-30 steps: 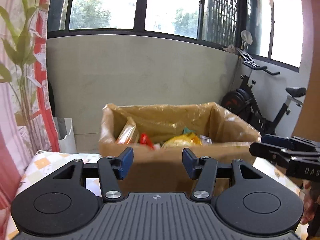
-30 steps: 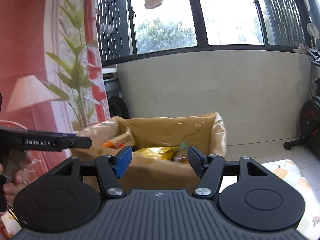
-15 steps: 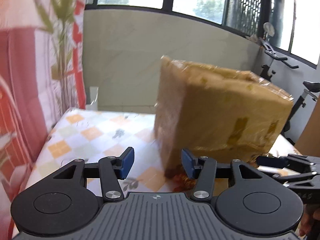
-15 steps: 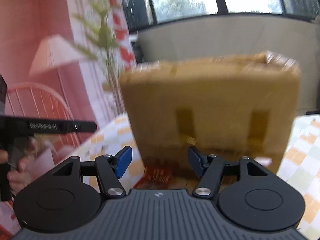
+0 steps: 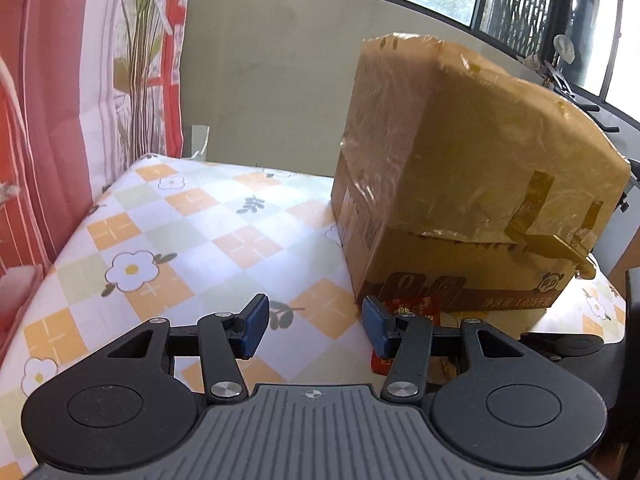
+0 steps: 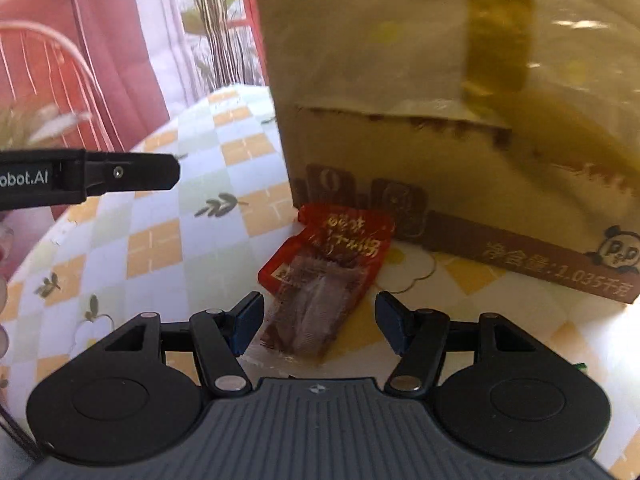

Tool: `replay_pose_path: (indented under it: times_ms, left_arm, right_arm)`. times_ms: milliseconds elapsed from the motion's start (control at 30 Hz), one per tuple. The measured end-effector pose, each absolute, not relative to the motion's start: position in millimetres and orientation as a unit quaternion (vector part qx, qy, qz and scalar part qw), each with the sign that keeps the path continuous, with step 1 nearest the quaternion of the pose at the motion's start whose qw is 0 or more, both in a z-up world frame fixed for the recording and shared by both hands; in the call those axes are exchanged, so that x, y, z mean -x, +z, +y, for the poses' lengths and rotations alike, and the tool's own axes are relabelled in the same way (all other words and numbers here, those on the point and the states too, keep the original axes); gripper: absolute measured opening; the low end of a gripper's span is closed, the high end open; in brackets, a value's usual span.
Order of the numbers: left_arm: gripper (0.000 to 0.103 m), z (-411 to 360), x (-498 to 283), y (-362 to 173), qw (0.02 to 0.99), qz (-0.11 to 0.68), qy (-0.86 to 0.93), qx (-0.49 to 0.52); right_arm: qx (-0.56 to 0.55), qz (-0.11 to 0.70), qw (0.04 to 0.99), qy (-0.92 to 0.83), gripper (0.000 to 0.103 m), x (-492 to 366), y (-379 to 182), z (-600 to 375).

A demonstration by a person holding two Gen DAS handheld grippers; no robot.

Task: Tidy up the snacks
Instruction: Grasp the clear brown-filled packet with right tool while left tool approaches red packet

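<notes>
A: Progress? One snack packet (image 6: 326, 280) lies loose on the tabletop (image 5: 168, 236), its top edge touching the box (image 5: 472, 168) at the foot of the near face. No snack is gripped, so the sorting looks barely begun, or this is a straggler.

B: Tools? Right tool (image 6: 318, 322) is open, jaws either side of the packet's lower end, not touching it. Left tool (image 5: 314, 330) is open too, empty, near the box's left corner.

A: Surroundings? A plant (image 5: 140, 40) and red curtain (image 5: 48, 92) stand past the tabletop's left edge.

B: Obstacles? The box wall stands close behind the packet, and the box's inside is not visible.
</notes>
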State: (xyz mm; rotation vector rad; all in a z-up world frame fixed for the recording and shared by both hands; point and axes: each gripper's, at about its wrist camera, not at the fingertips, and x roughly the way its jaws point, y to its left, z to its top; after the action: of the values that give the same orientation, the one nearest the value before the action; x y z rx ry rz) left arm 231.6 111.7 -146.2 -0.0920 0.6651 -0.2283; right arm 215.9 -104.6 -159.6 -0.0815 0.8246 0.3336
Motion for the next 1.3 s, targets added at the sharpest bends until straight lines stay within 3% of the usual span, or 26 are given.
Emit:
replay_pose_path:
  times_ms: [133,267,567,833,967,1300]
  left_arm:
    - [0.054,110.8,-231.9,-150.8,0.936,0.329,-0.112,0.048]
    - [0.054,106.9,-231.5,-152.2,0.935,0.332,-0.113,0.047]
    - [0.054,90.3,-228.9,-157.3,0.929,0.347,-0.121,0.036]
    - [0.057,51.4,-234.5,-167.8,0.922,0.355,-0.155,0.007]
    - [0.070,28.1,-241.3,-176.3,0.918,0.361,-0.164,-0.008]
    - [0.070,-11.5,-254.6,-200.1,0.906,0.389,-0.151,-0.065]
  right_arm:
    - [0.061,0.392,0.904,0.157,0.065,-218.8,-163.6,-98.2]
    - [0.065,0.394,0.904,0.154,0.056,-213.3,-163.1,-103.7]
    - [0.050,0.381,0.908,0.169,0.047,-194.7,-162.8,-134.6]
    - [0.011,0.370,0.920,0.128,0.046,-193.9,-163.2,-180.3]
    - [0.016,0.354,0.927,0.125,0.046,-189.5,-165.6,-193.4]
    - [0.015,0.325,0.938,0.123,0.046,-182.9,-171.0,-208.4]
